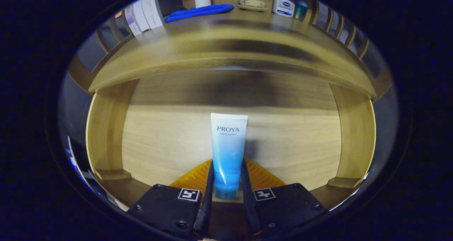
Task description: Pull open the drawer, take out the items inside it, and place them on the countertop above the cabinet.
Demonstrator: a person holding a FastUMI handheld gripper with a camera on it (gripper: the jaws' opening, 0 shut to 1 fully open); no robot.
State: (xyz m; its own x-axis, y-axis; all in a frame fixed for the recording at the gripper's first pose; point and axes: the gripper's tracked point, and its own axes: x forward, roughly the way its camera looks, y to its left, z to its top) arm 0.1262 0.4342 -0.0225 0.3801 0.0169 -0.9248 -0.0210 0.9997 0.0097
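Gripper view: looks forward into an open wooden drawer (170, 142), with the table (226, 46) above and beyond it.
Gripper (228, 184): clenched on the tube (228, 149), a finger pressing each side near its cap end, likely so it can be lifted out.
Tube: between the fingers, cap toward the gripper, crimped end ahead over the drawer floor.
Table: carries a blue cloth (200, 11), a lidded bowl (252, 2) and bottles far ahead; bare wood nearer seems free for the tube.

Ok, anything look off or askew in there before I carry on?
Nothing stands out. The gripper is shut on the blue tube, held straight with its cap nearest the camera, in front of the cabinet. The countertop items look tidy.
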